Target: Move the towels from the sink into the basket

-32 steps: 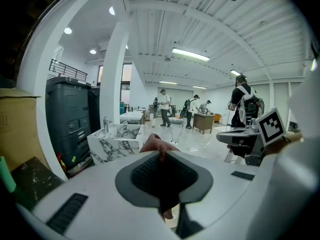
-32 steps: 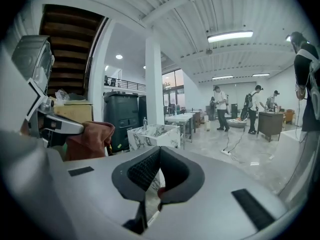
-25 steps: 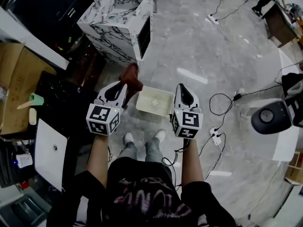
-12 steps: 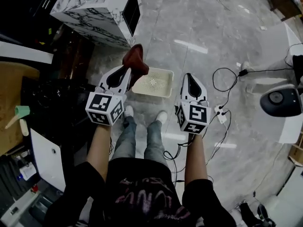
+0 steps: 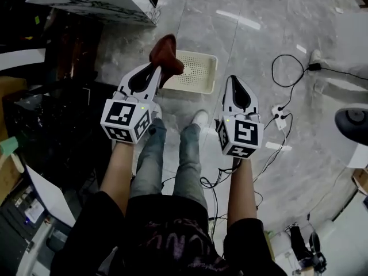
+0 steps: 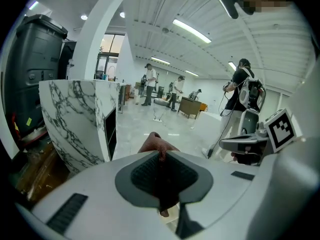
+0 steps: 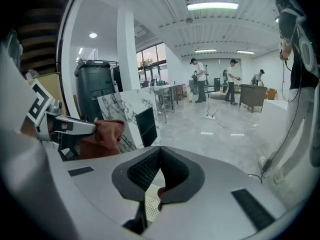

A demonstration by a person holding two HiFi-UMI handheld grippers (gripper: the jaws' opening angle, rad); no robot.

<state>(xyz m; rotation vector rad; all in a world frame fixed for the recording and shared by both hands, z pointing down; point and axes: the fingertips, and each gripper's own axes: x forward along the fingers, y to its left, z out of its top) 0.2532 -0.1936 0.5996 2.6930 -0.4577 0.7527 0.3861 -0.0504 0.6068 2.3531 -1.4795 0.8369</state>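
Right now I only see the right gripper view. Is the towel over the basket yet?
Observer: Head view: the towel in the left hand-held gripper lines up with the left rim of the basket, not its middle.
Operator: Is that grip solid?
Observer: Left gripper view: the jaws are clamped on the towel, a fold poking out past them.
Operator: Anything in the basket already?
Observer: Head view: its visible mesh floor is bare.

The head view is dim with dark corners; both gripper views are bright under ceiling strip lights (image 7: 215, 5), edges bowed.
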